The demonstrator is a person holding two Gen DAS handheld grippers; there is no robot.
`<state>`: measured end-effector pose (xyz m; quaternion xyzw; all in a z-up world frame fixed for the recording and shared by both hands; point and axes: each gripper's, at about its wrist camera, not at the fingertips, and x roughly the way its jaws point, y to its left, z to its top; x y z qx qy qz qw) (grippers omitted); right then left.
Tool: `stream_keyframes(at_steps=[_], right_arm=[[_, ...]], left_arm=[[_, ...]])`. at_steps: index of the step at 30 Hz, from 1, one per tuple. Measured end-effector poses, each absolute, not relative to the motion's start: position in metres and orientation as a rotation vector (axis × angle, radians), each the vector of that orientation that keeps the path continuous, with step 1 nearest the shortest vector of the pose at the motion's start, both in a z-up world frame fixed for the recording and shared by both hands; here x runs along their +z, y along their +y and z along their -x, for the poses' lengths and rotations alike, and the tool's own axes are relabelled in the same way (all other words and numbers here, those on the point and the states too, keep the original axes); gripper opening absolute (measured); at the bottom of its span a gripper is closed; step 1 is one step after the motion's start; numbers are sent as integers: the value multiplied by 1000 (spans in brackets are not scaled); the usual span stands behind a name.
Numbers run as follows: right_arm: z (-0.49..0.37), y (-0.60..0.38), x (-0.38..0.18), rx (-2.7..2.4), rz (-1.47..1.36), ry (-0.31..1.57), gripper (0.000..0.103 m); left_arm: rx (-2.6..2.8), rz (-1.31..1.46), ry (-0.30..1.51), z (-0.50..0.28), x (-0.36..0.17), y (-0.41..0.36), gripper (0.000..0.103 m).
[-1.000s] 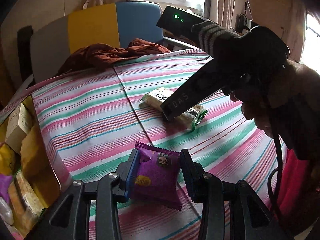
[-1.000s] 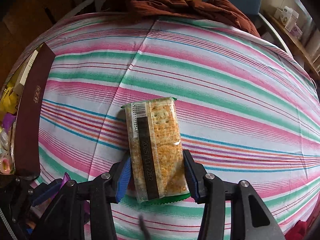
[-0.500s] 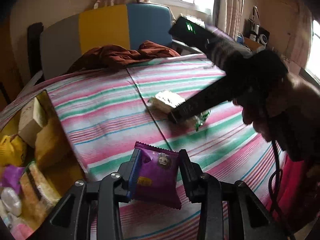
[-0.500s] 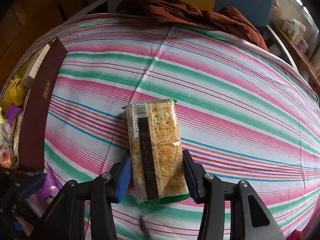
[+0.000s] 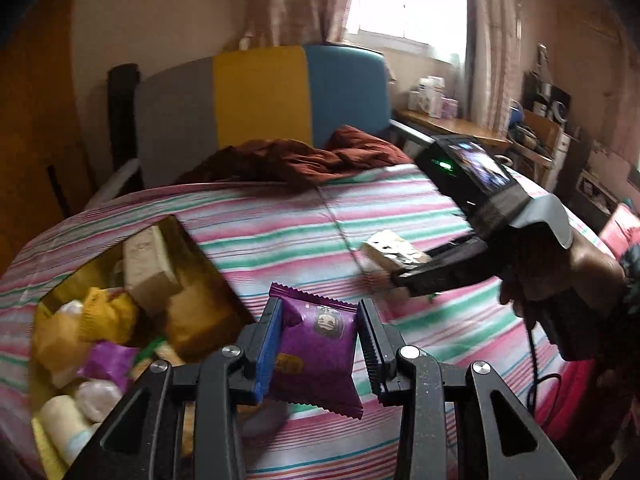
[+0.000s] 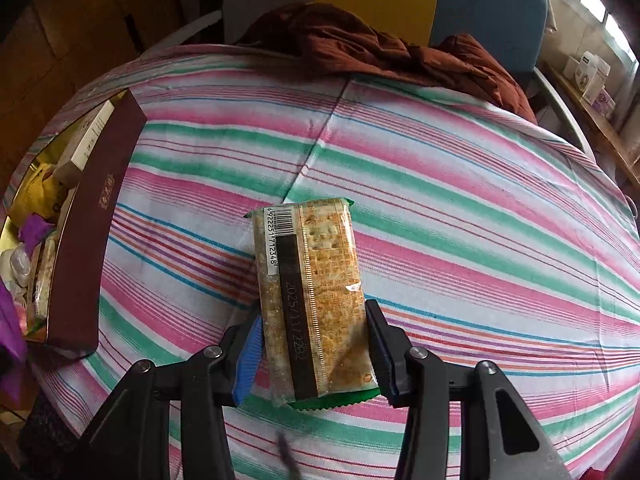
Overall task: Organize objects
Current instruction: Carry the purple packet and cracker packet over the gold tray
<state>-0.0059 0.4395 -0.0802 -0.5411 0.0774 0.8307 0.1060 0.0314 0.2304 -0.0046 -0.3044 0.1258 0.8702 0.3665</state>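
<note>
My left gripper (image 5: 318,344) is shut on a purple snack packet (image 5: 316,350) and holds it above the striped cloth, just right of an open box (image 5: 200,264) full of snacks. My right gripper (image 6: 314,354) is shut on a clear cracker pack (image 6: 310,292) with a barcode and holds it above the cloth. In the left wrist view the right gripper (image 5: 404,280) with the cracker pack (image 5: 394,254) is at the right, off the cloth. The box with its dark red wall (image 6: 92,232) is at the left of the right wrist view.
A pink, green and white striped cloth (image 6: 460,208) covers the table. A crumpled brown garment (image 6: 380,48) lies at its far edge in front of a grey, yellow and blue chair back (image 5: 260,92). The box holds several packets and a small carton (image 5: 146,268).
Both grippers have risen and shifted left toward the box, each still holding its packet. The cracker pack has lifted off the cloth. More of the box interior shows in the left wrist view.
</note>
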Motion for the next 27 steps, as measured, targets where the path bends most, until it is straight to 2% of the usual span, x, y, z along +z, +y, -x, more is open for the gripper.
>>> stream_keyframes(at_steps=[12, 21, 27], right_arm=[[5, 433, -60, 2483, 1576, 372, 48], [17, 340, -21, 2741, 1444, 455, 48], [28, 285, -18, 2835, 1398, 397, 48]], left_arm=[[2406, 880, 239, 8, -1, 159, 38], [2495, 991, 86, 38, -11, 100, 38], [2568, 1046, -12, 57, -13, 67, 38]])
